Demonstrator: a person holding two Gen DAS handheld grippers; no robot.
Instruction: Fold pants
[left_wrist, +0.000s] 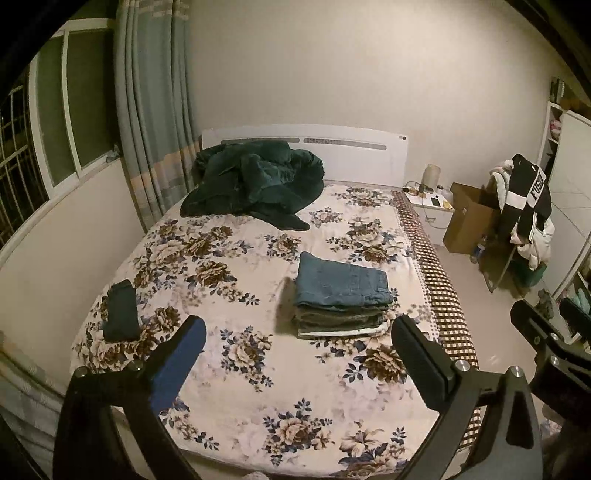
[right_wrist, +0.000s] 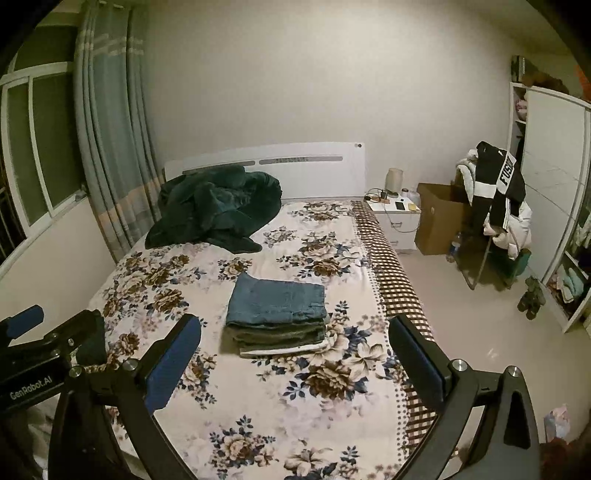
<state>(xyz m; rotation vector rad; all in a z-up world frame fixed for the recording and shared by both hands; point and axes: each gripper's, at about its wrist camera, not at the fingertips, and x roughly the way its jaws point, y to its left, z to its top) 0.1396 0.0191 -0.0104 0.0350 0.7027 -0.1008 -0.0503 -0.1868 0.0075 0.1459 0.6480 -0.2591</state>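
Both grippers (left_wrist: 297, 345) (right_wrist: 293, 345) wide apart, empty, above neatly folded blue pants (left_wrist: 341, 282) atop stack.

Folded pants stack (left_wrist: 341, 295): four pairs.

From my left wrist view, the small dark folded item (left_wrist: 122, 311) near the bed's (left_wrist: 258, 387) left edge is too dim to identify. In my right wrist view the left hand-held gripper (right_wrist: 40, 343) covers most of it. The garments under the blue jeans (right_wrist: 277, 301) show only their folded edges, so I cannot count or name them. The small things on the nightstand (right_wrist: 400, 218) are too tiny to tell apart. The wardrobe shelves (right_wrist: 570, 280) are cut off at the right edge, contents blurred. The bed's near end falls below both frames.
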